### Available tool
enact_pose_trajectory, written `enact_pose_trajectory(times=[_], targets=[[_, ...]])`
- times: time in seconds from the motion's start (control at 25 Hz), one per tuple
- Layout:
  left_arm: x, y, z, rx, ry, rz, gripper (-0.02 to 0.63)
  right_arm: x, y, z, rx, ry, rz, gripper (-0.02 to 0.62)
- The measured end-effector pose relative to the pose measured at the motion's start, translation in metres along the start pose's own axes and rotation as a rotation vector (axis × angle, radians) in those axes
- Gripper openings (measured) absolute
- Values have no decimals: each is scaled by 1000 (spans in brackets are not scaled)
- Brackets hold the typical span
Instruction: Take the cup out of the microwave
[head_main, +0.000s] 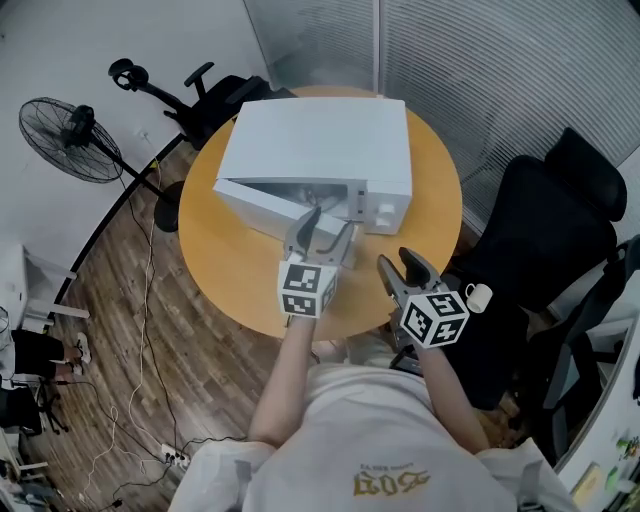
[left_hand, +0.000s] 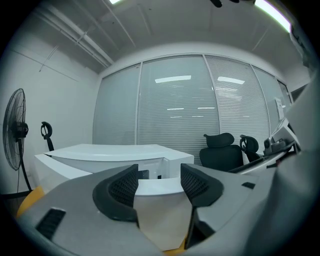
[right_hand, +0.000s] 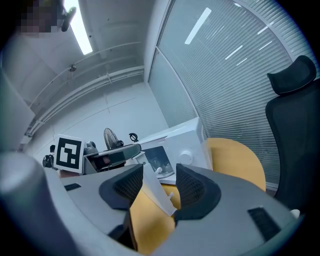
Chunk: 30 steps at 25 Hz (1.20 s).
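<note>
A white microwave (head_main: 320, 140) stands on the round wooden table (head_main: 235, 270), its door (head_main: 262, 210) swung partly out. My left gripper (head_main: 328, 222) straddles the door's free edge. In the left gripper view the white door edge (left_hand: 160, 205) fills the gap and both pads (left_hand: 125, 187) sit against it. In the right gripper view a small white cup (right_hand: 158, 171) shows inside the cavity. My right gripper (head_main: 396, 260) hangs open over the table's near right edge, nothing between its fingers (right_hand: 192, 187).
A black office chair (head_main: 545, 230) stands close on the right, with a second small white cup (head_main: 478, 296) by it. A floor fan (head_main: 70, 140) and another chair (head_main: 205, 95) are at the far left. Cables trail over the floor.
</note>
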<state>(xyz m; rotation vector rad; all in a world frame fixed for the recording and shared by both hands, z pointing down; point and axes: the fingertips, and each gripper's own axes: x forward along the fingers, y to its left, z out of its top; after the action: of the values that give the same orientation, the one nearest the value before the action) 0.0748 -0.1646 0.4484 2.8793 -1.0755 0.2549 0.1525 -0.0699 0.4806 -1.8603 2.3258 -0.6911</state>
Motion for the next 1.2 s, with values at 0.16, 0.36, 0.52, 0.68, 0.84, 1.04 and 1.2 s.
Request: enact_pose_trajectory(times=[0.16,0.36,0.52,0.68,0.84,1.04,1.2], targets=[[-11,0,-1,-4,-6,13,265,-3,10,-3,9,3,18,202],[-21,-1,-5,-6,-9,24,264,-5,19,-8,-5,13,37,204],[-32,-1,-6,-8,-14,30,262,-7,27,-12,-12,22,49,204],[-39,-1,-9,-10,-11,25,261,-3,36,-17,-19,39,75,204],[-48,0,-10,-12,-23,35,259,-2,51,-23,-34,53,107,204],[-59,2,-13,-17,-33,54,259,-4,61,-23,-38,51,128,204],[-70,5,-14,-25,-44,81,259,-6,66,-23,-43,54,138,204]])
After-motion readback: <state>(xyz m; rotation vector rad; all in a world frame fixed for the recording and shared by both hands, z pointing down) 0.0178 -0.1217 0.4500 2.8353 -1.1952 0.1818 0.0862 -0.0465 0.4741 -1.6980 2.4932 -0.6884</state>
